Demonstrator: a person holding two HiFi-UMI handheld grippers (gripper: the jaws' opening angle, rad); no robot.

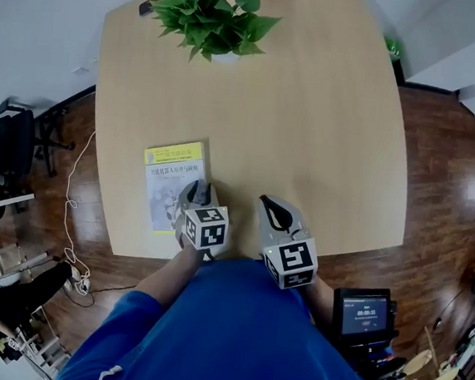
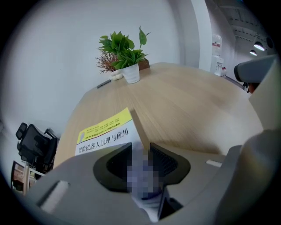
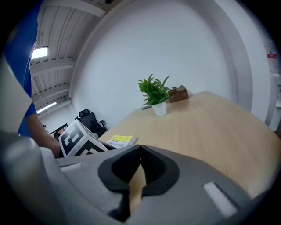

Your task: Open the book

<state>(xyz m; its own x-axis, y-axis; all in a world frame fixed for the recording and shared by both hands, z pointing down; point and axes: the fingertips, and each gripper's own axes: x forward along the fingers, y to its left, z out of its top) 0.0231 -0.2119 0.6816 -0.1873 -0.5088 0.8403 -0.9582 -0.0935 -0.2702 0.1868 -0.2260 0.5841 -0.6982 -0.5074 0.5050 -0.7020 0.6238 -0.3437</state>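
Near the front left edge of the pale wooden table (image 1: 310,133) lies the thin paperback book with a yellow band across the top of its white cover (image 1: 170,178), closed and flat, its spine toward the left side of the table. I have the left gripper (image 1: 197,194) slanted down over the book's near right corner; in the left gripper view its dark ribbed jaws stand apart, and the right-hand edge of the cover shows through the gap between them, with neither pad pressing on it. The right gripper (image 1: 276,207) hangs just beside the left one, over bare tabletop to the right of the book, and in the right gripper view its jaws meet at the tips with nothing between them but the wood beyond. At the far edge of the table stands a leafy green plant in a small white pot (image 1: 212,20), well apart from the book, with a brown box (image 3: 179,93) just beside it. A black office chair (image 1: 8,142) sits on the dark wooden floor to the left, and a small dark screen (image 1: 364,312) shows at my right.
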